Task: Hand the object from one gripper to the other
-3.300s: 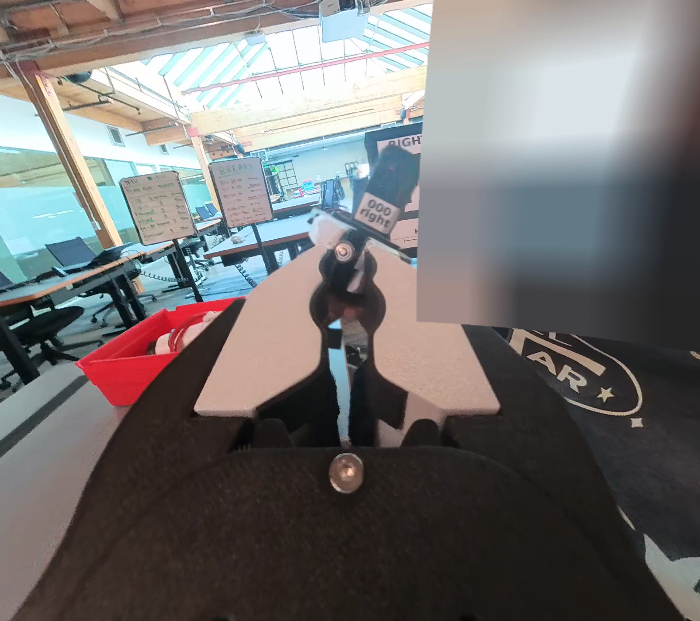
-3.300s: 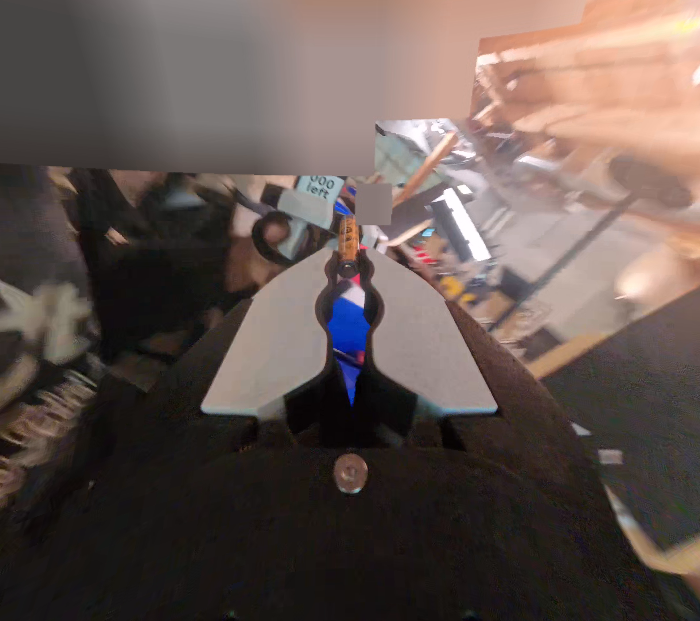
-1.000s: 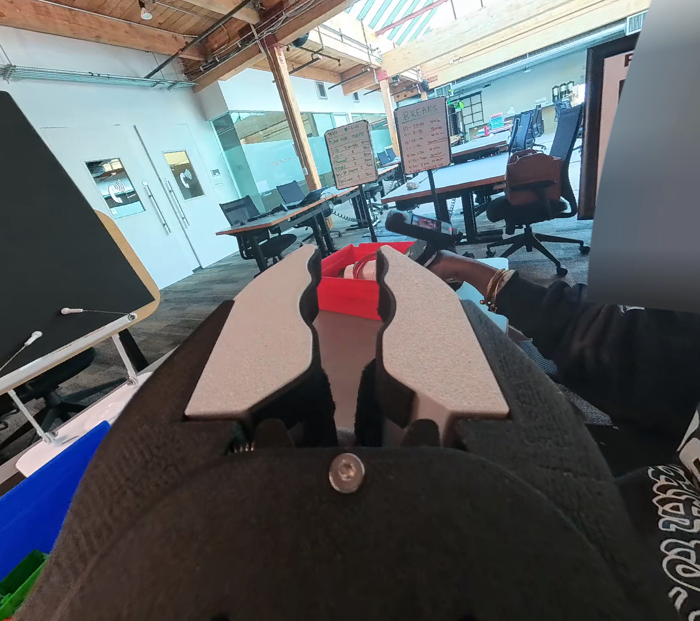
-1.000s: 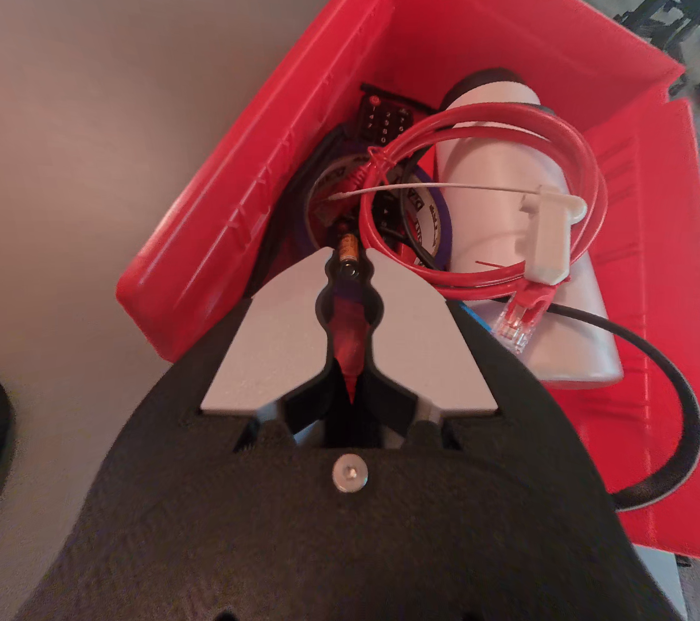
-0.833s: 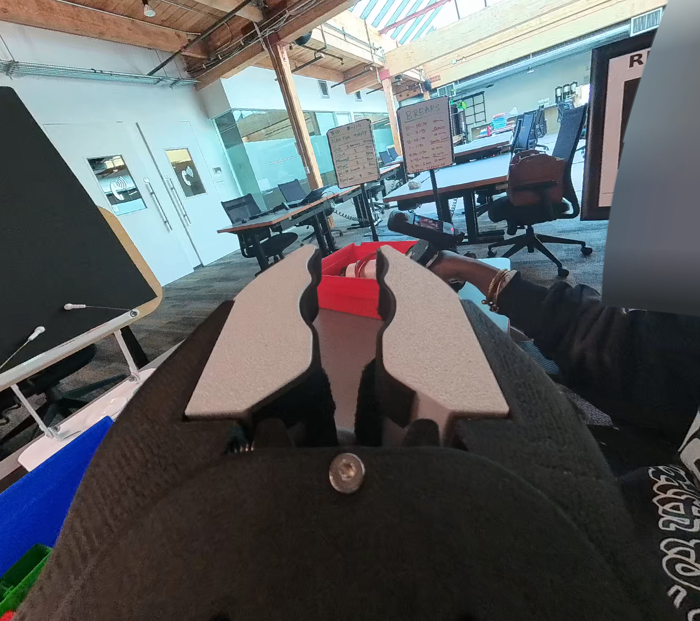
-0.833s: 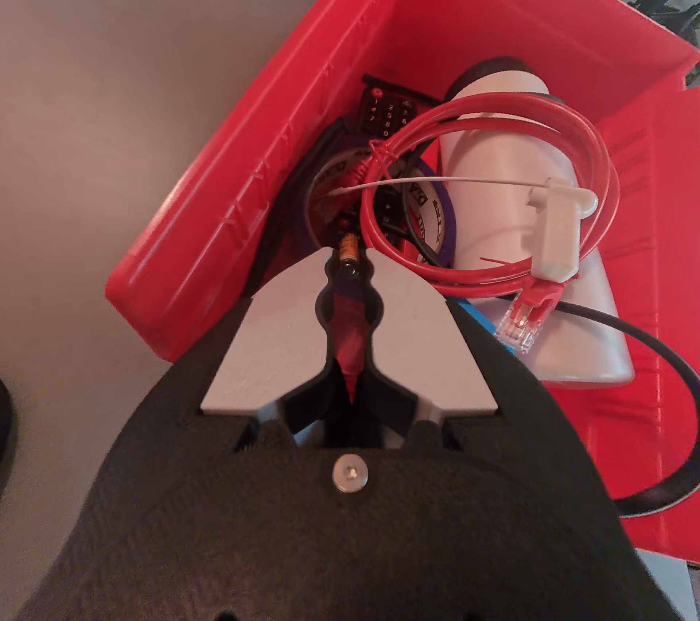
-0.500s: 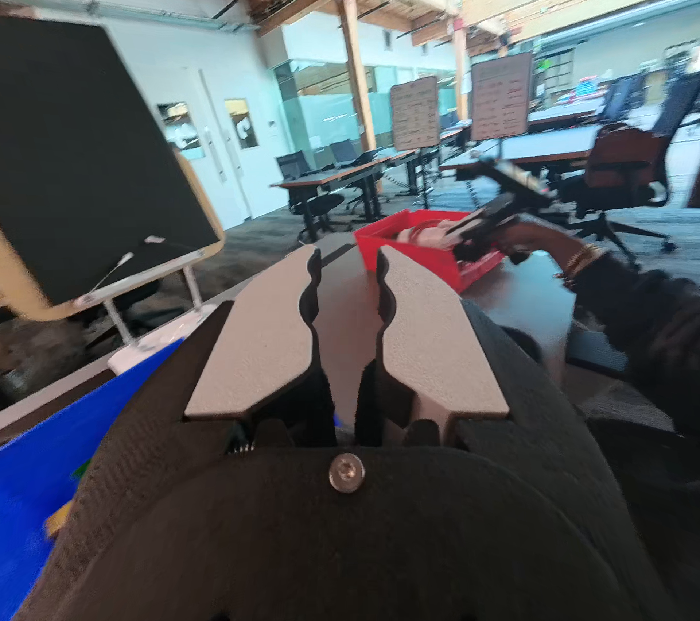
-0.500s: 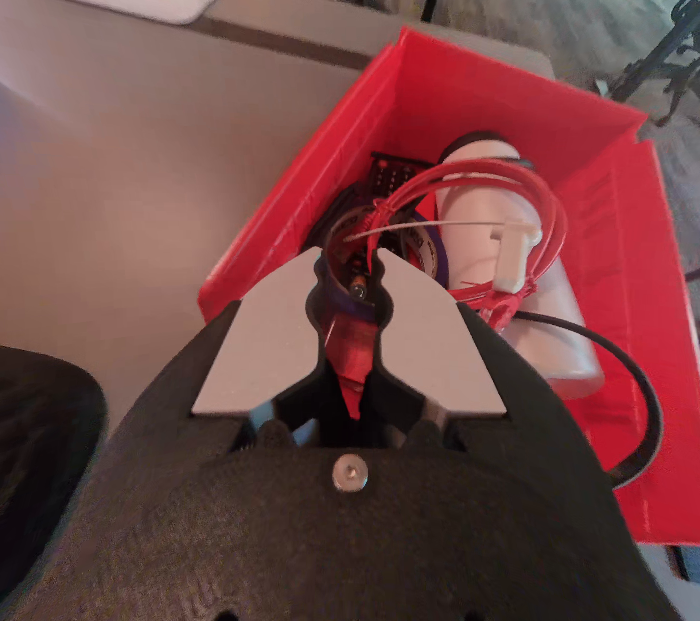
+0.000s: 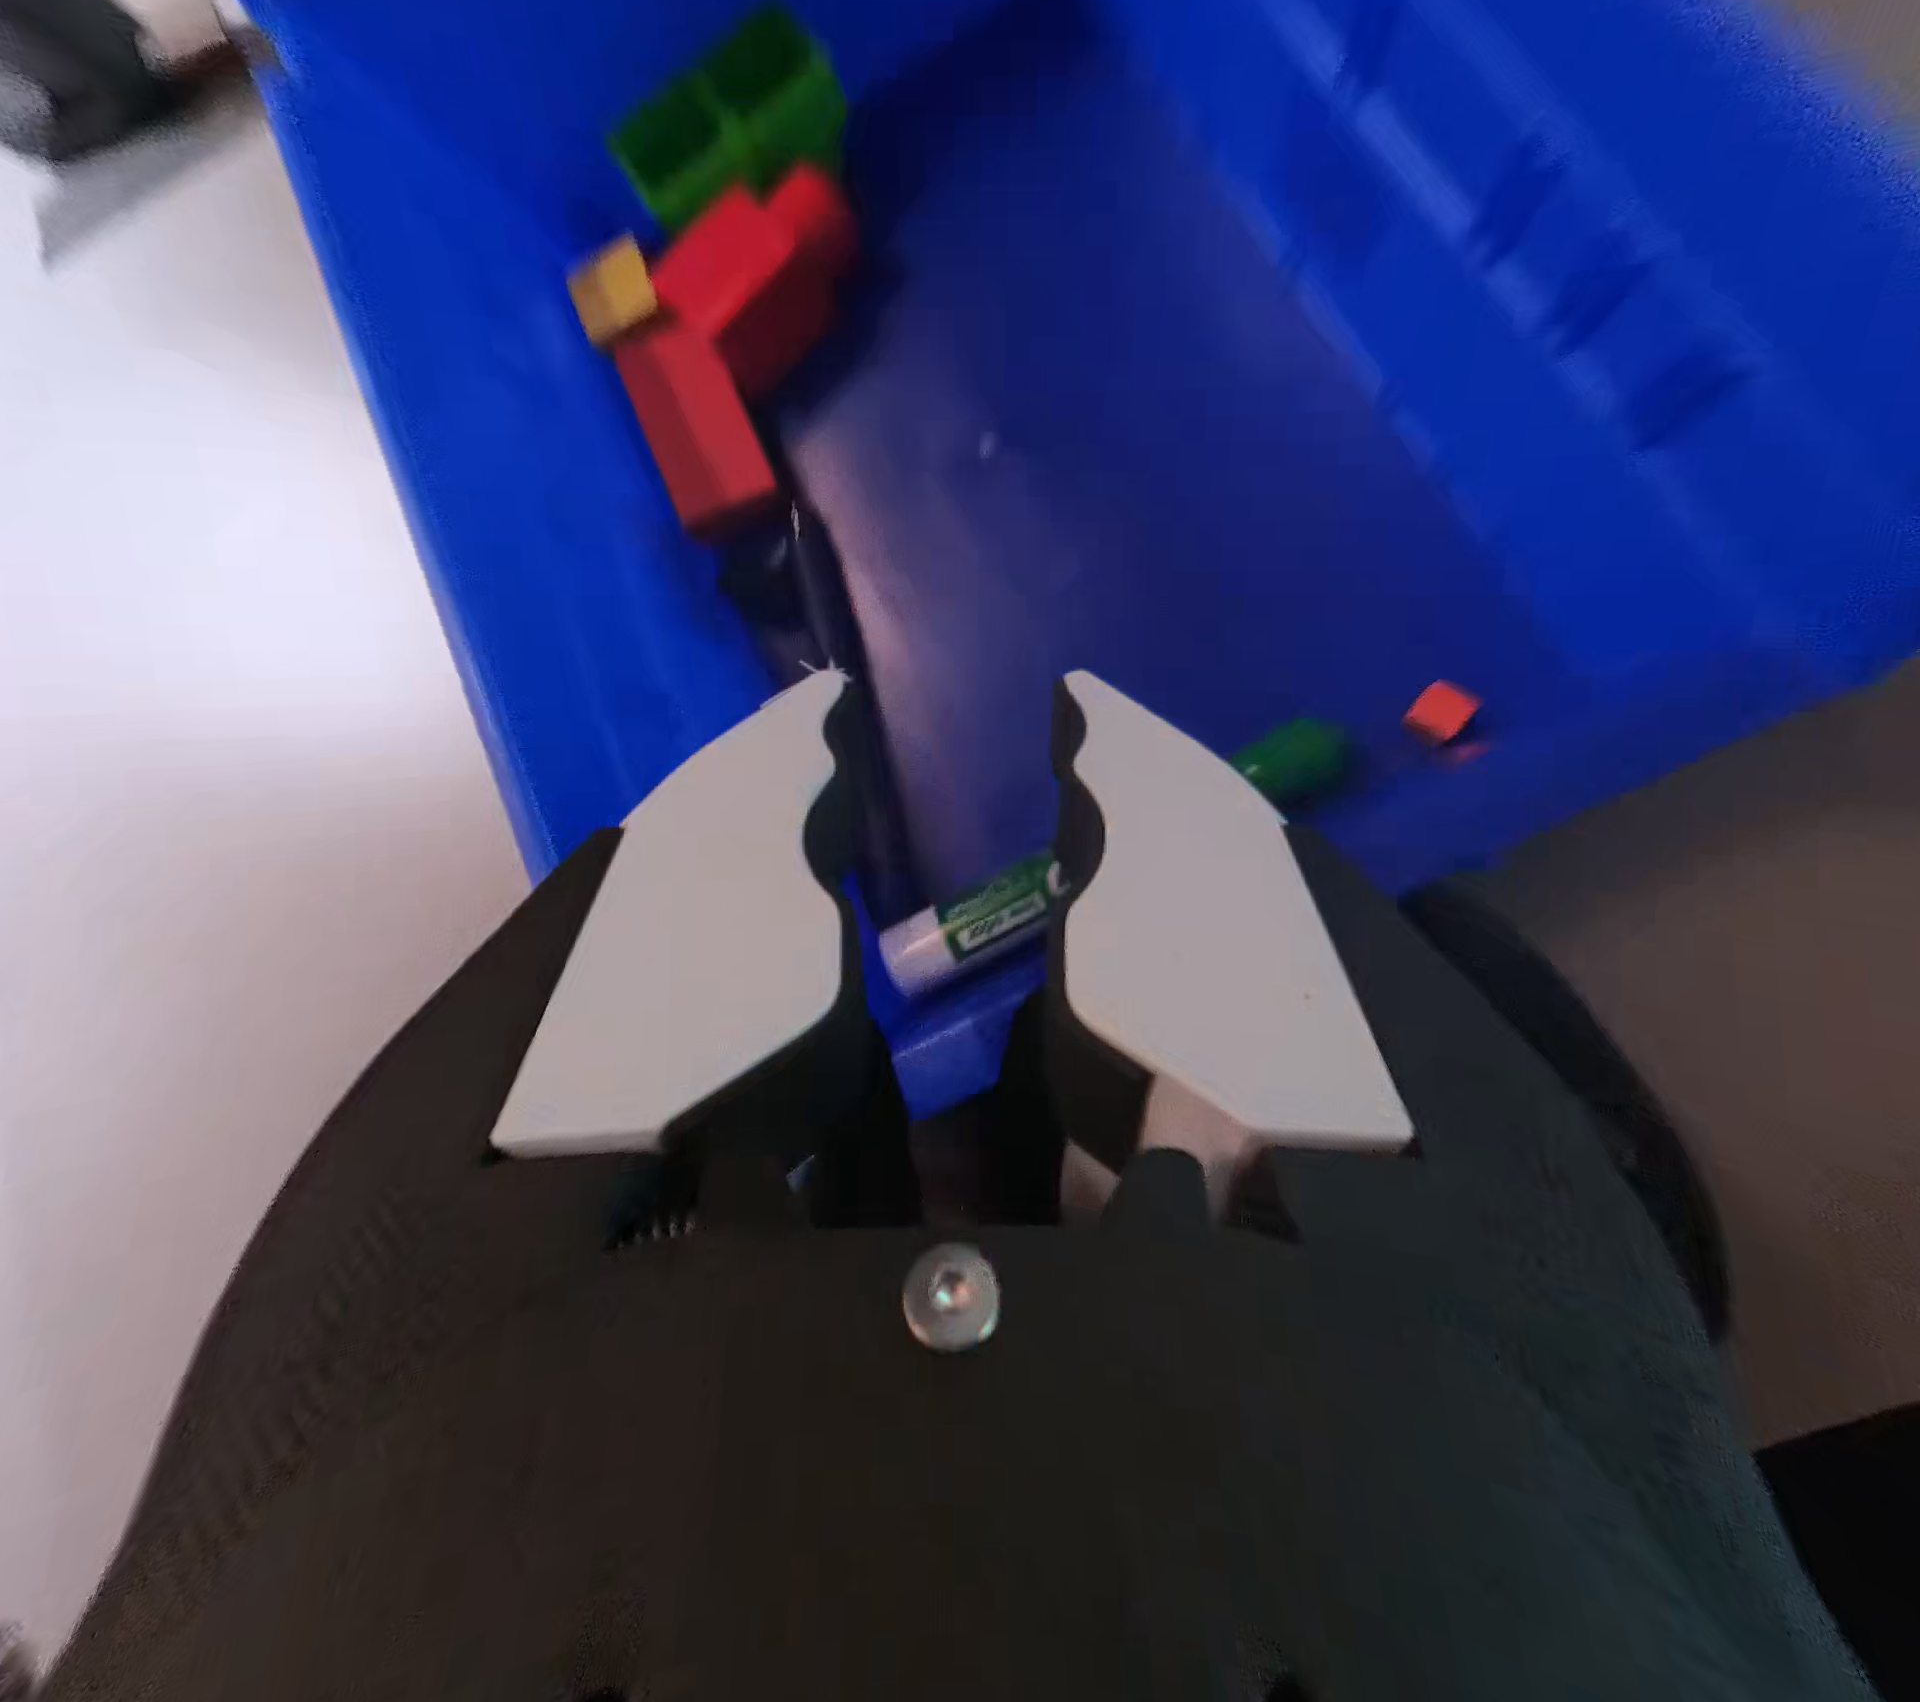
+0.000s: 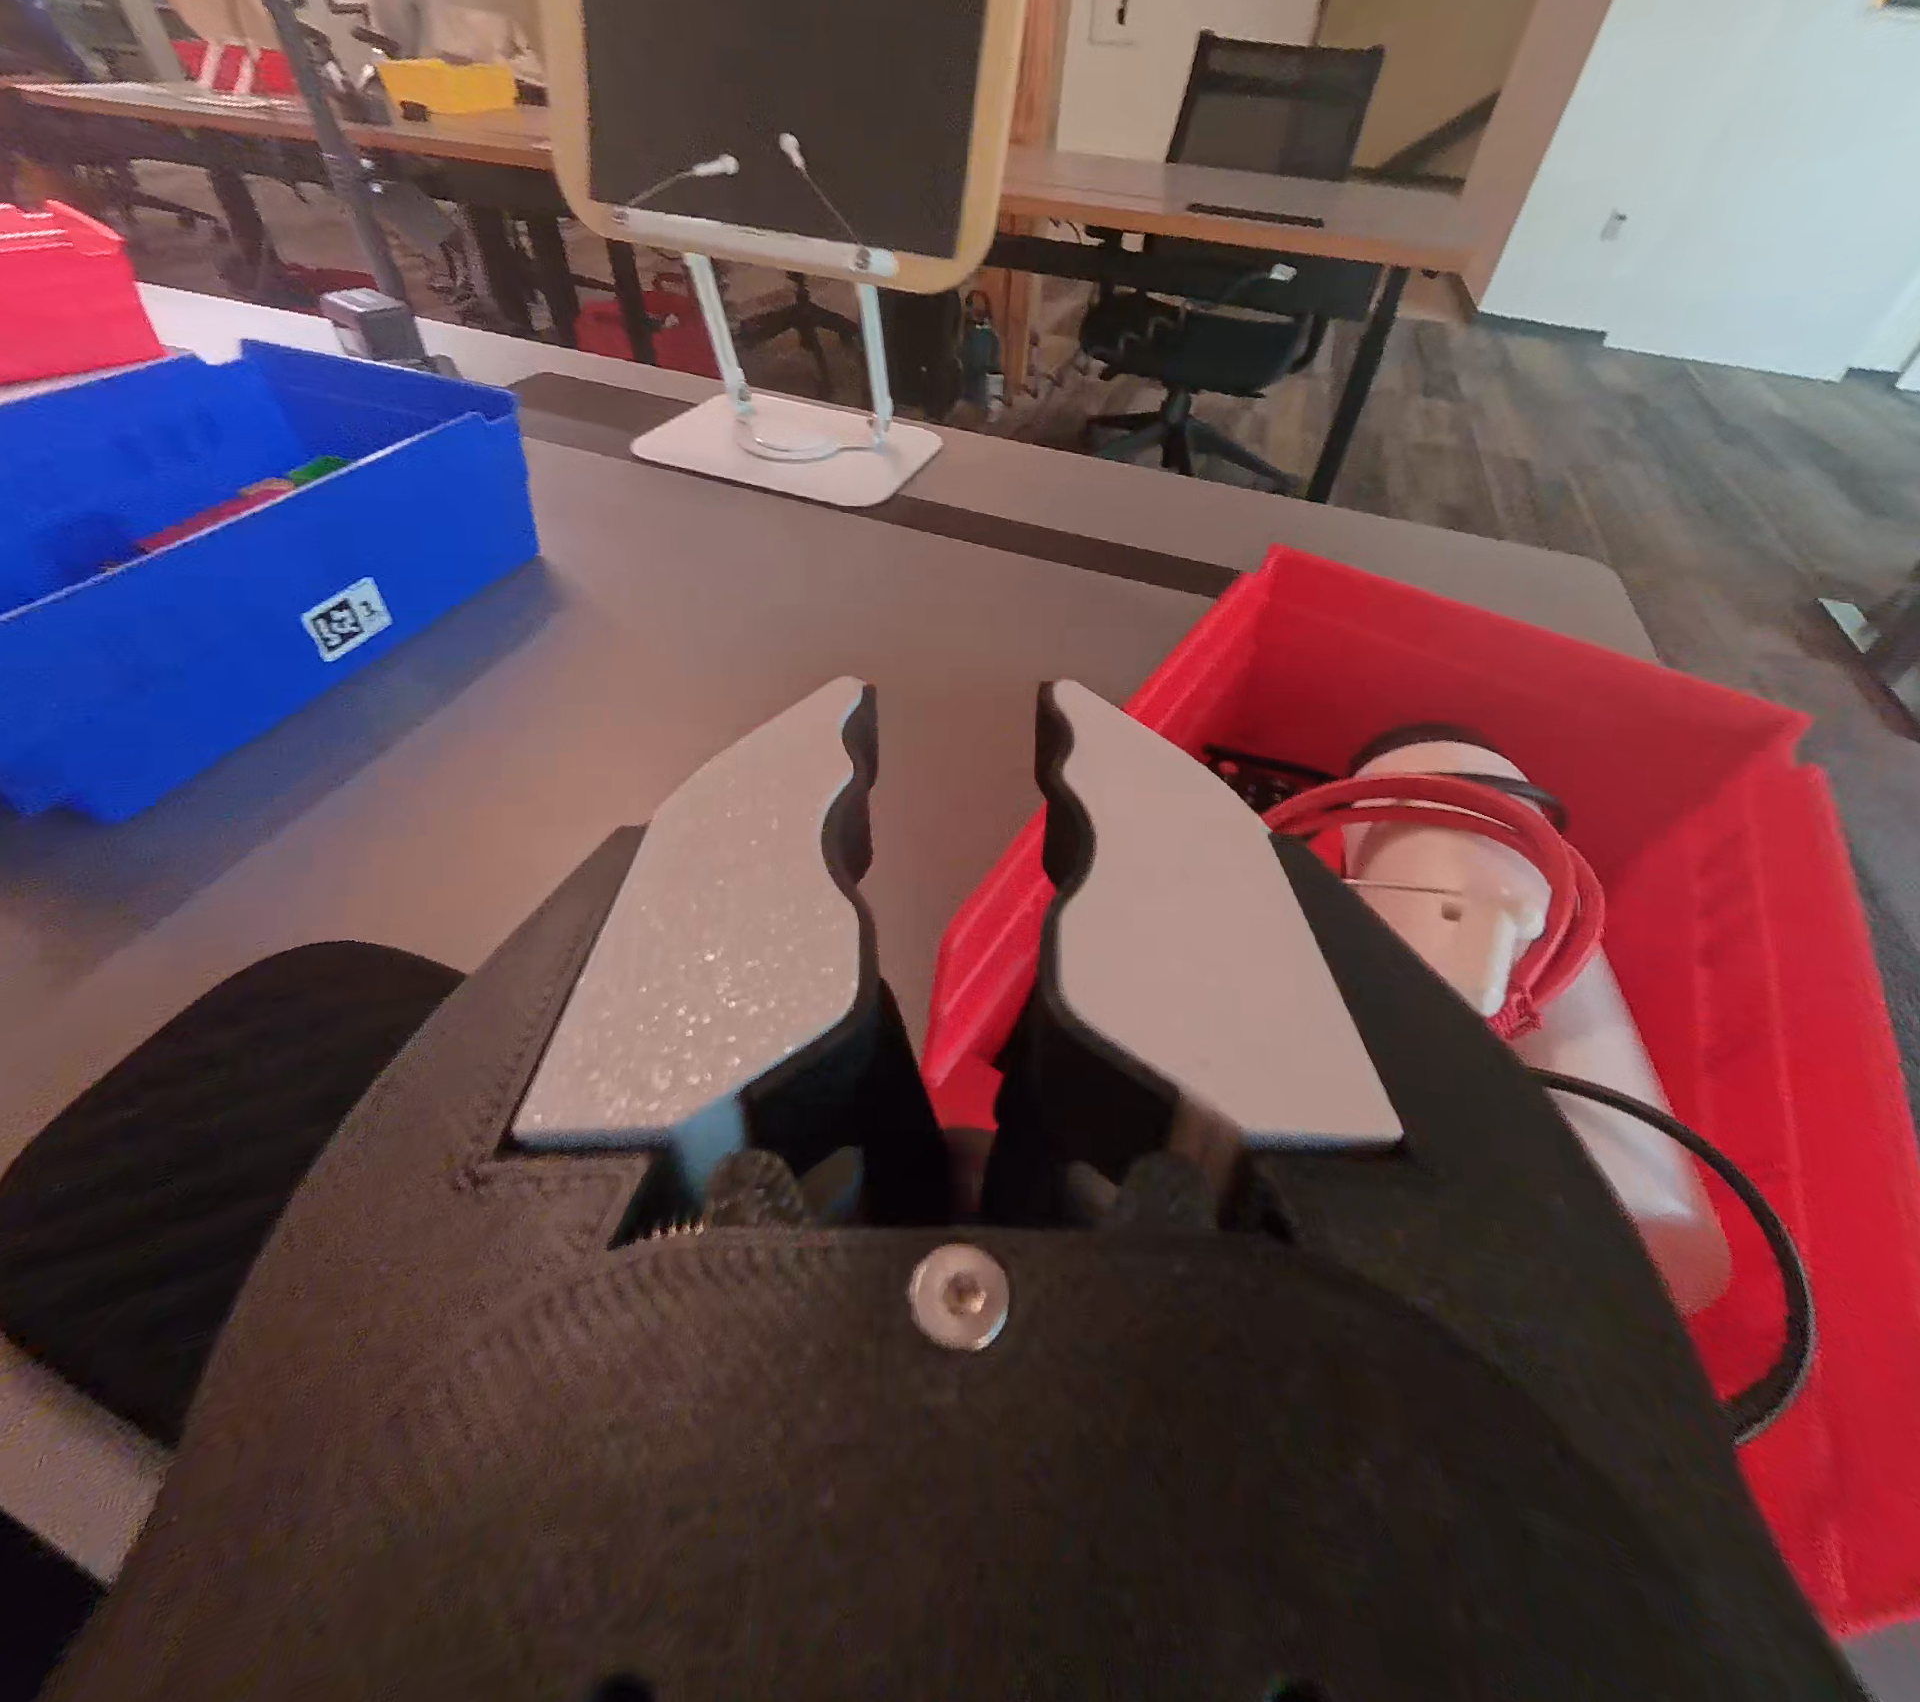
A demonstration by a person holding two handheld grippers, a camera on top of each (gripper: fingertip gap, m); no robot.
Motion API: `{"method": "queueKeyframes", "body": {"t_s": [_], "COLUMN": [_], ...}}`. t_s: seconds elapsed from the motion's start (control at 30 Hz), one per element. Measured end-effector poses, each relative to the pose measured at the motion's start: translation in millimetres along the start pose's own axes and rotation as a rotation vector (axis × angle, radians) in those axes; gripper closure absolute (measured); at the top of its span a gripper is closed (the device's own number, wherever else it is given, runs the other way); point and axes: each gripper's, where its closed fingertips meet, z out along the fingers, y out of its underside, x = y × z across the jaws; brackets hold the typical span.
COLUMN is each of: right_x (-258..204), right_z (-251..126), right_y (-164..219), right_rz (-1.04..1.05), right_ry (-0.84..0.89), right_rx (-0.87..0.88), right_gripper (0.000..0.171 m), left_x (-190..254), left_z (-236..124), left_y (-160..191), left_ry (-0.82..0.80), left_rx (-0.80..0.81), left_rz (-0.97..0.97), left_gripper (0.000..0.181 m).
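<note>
My left gripper [image 9: 951, 681] is open and empty, pointing down into a blue bin [image 9: 1351, 198]. Between its fingers lies a marker with a green label [image 9: 971, 920] on the bin floor. My right gripper [image 10: 954, 688] is open and empty, held above the table beside the left wall of a red bin [image 10: 1507, 655]. The small orange object it held earlier is not in view. The view down into the blue bin is blurred.
The blue bin holds a green block [image 9: 727, 114], red blocks [image 9: 748, 291], a yellow cube [image 9: 613, 291] and a small red cube [image 9: 1439, 710]. The red bin holds a white bottle [image 10: 1423, 831], a red cable [image 10: 1403, 785] and a black cable. A black board on a stand [image 10: 790, 11] stands behind. The gap from one gripper's tips to the other's is roughly 50 centimeters.
My right gripper opened over the red bin, let go of the small orange object, and tilted up. My left gripper swung down from facing the room to facing into the blue bin.
</note>
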Motion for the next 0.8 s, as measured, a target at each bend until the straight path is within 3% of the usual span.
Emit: {"method": "queueKeyframes", "body": {"t_s": [0.17, 0.27, 0.6, 0.8], "right_x": [-18.2, -26.8, -45.6, -50.3], "right_z": [-12.0, -19.1, -34.1, -41.0], "right_y": [-15.9, -26.7, -46.2, -55.1], "right_rz": [-0.056, -0.078, -0.152, -0.177], "right_ry": [-0.025, -0.036, -0.045, -0.041], "right_rx": [0.039, 0.080, 0.155, 0.202], "right_gripper": [0.142, 0.142, 0.144, 0.145], "left_x": [-8.0, -8.8, -14.2, -13.0], "left_z": [27.0, 36.1, 45.8, 46.9], "left_y": [31.8, 39.2, 52.1, 52.6], "left_ry": [-0.004, 0.010, 0.004, 0.029], "left_rx": [-0.335, -0.451, -0.637, -0.638], "left_rz": [0.014, 0.017, 0.026, 0.031], "left_gripper": [0.146, 0.149, 0.155, 0.157]}}
